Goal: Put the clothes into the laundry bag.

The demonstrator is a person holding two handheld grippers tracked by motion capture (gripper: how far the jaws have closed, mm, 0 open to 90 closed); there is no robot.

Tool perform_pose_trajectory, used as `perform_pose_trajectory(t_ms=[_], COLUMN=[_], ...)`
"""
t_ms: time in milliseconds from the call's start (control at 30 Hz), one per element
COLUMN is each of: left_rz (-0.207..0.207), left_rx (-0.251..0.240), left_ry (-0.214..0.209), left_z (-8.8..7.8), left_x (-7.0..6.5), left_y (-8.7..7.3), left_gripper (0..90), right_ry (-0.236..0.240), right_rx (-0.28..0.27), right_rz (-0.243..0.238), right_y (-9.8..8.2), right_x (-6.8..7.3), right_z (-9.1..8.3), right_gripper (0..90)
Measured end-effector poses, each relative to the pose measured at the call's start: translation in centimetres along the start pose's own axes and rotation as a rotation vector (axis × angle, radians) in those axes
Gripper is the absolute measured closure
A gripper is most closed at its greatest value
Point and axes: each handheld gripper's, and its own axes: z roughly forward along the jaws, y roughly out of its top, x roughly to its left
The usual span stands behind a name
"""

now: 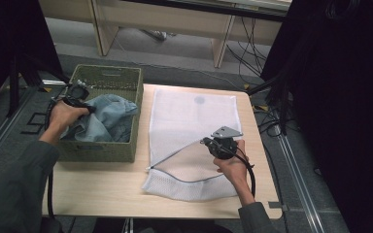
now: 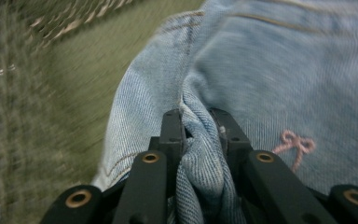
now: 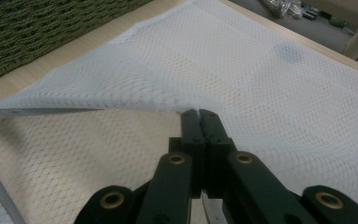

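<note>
A light blue pair of jeans (image 1: 107, 119) lies bunched in the green woven basket (image 1: 109, 70) at the table's left. My left gripper (image 1: 91, 109) reaches into the basket. In the left gripper view a fold of the jeans (image 2: 284, 70) is pinched between the jaws of this gripper (image 2: 196, 116), beside a small pink bow stitch. A white mesh laundry bag (image 1: 189, 111) lies flat on the table. My right gripper (image 1: 206, 141) is shut on its upper layer at the mouth and holds that edge lifted. In the right gripper view the mesh (image 3: 261, 84) rises to the closed jaws (image 3: 199, 114).
The basket wall (image 3: 37, 28) stands close to the bag's left side, with a strip of wooden table (image 1: 102, 184) between and in front. Cables (image 1: 267, 121) and a black curtain lie past the table's right edge. Desk legs stand behind.
</note>
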Motion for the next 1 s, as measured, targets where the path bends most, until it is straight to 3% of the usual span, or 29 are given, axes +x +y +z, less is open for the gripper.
perform_pose_trajectory(t_ms=[100, 133, 167, 200, 300, 333, 367, 433, 467, 500, 567, 633, 700, 800, 867, 900, 1000], left_rz=[-0.046, -0.047, -0.063, -0.051, -0.081, -0.089, -0.088, -0.071, -0.047, 0.018, 0.066, 0.052, 0.052, 0.012, -0.039, -0.087, -0.075], left_rx=[0.038, 0.039, 0.021, 0.014, -0.081, -0.130, -0.143, -0.180, -0.171, -0.108, -0.073, -0.015, 0.039, 0.089, 0.090, 0.097, 0.097], left_ry=[-0.079, -0.093, -0.112, -0.111, -0.097, -0.113, -0.133, -0.187, -0.213, -0.227, -0.176, -0.179, -0.153, -0.204, -0.244, -0.274, -0.263], left_z=[1.5, 1.5, 1.4, 0.7, -1.7, -2.9, -3.4, -5.2, -5.8, -6.0, -4.9, -3.2, -1.5, 0.7, 1.6, 2.1, 3.3], left_x=[0.6, 0.6, 0.6, 0.7, 0.7, 0.6, 0.6, 0.0, -0.8, -1.2, -2.3, -2.8, -3.3, -3.9, -4.2, -4.4, -4.7], left_y=[-0.4, -0.5, -0.5, -0.4, 0.3, 0.5, 0.6, 0.9, 0.9, 0.9, 0.7, 0.8, 1.2, 1.7, 2.1, 2.3, 2.6], left_gripper=[69.3, 60.1, 60.1, 53.3, 39.2, 35.9, 34.9, 32.6, 31.3, 28.4, 24.0, 20.7, 19.6, 14.8, 14.8, 14.6, 14.1], right_ry=[0.001, 0.000, 0.000, -0.001, -0.001, 0.008, 0.000, -0.002, -0.002, -0.001, 0.003, 0.007, 0.006, 0.003, 0.004, 0.007, 0.010], right_rx=[-0.001, -0.006, -0.006, -0.005, -0.005, 0.012, -0.004, -0.005, -0.005, -0.006, 0.000, 0.014, 0.009, 0.001, 0.007, 0.011, 0.016], right_rz=[0.001, 0.002, 0.002, 0.006, 0.006, 0.026, 0.004, 0.004, 0.004, 0.002, 0.001, 0.000, -0.004, -0.003, -0.007, -0.002, 0.011], right_y=[0.0, 0.0, 0.0, 0.0, -0.1, -0.1, -0.1, -0.1, -0.1, -0.1, 0.0, 0.0, 0.0, 0.0, -0.1, -0.1, -0.2], right_x=[0.0, 0.0, 0.0, -0.1, -0.1, 0.1, -0.1, -0.1, -0.1, 0.0, 0.0, 0.1, 0.2, 0.2, 0.0, 0.0, 0.0], right_z=[0.0, 0.0, 0.0, 0.0, 0.1, -0.1, 0.1, 0.1, 0.0, 0.0, 0.1, 0.1, 0.1, 0.2, 0.2, 0.2, 0.2], right_gripper=[90.0, 90.0, 90.0, 90.0, 90.0, 90.0, 90.0, 90.0, 90.0, 90.0, 90.0, 90.0, 90.0, 90.0, 90.0, 90.0, 90.0])
